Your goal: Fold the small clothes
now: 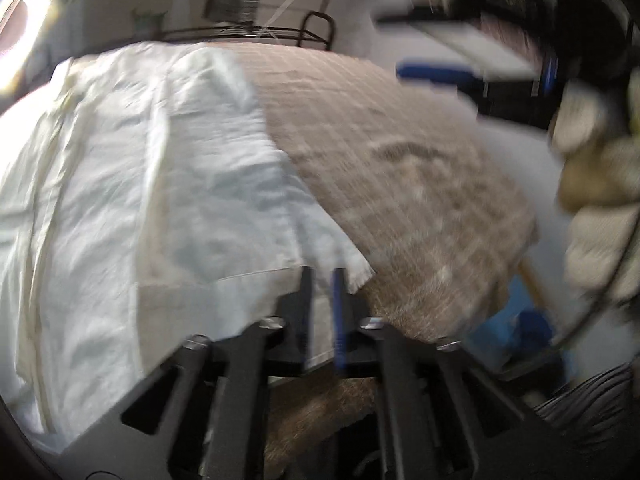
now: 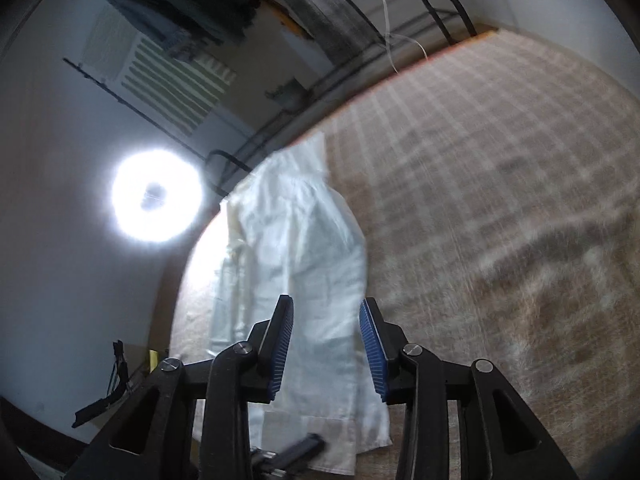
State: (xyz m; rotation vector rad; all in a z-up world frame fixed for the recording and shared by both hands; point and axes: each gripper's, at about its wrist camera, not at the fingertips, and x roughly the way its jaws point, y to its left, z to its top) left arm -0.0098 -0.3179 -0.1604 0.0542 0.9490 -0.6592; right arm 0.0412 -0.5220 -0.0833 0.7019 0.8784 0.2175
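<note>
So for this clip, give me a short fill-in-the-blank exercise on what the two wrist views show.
1. The garment lying on the table is ____ in colour.
2. The cloth covering the table has a ____ pattern.
3. The right gripper has its jaws ____, with nothing pressed between them.
4. The pads on the right gripper's fingers are ____ in colour.

Missing words: white; checked; open; blue

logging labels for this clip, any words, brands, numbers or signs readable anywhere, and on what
None can be read in either view.
White garment: no print or tag visible.
Checked brown cloth under it: pattern only.
Left gripper and right gripper: no markings show.
Background items: too blurred to tell.
</note>
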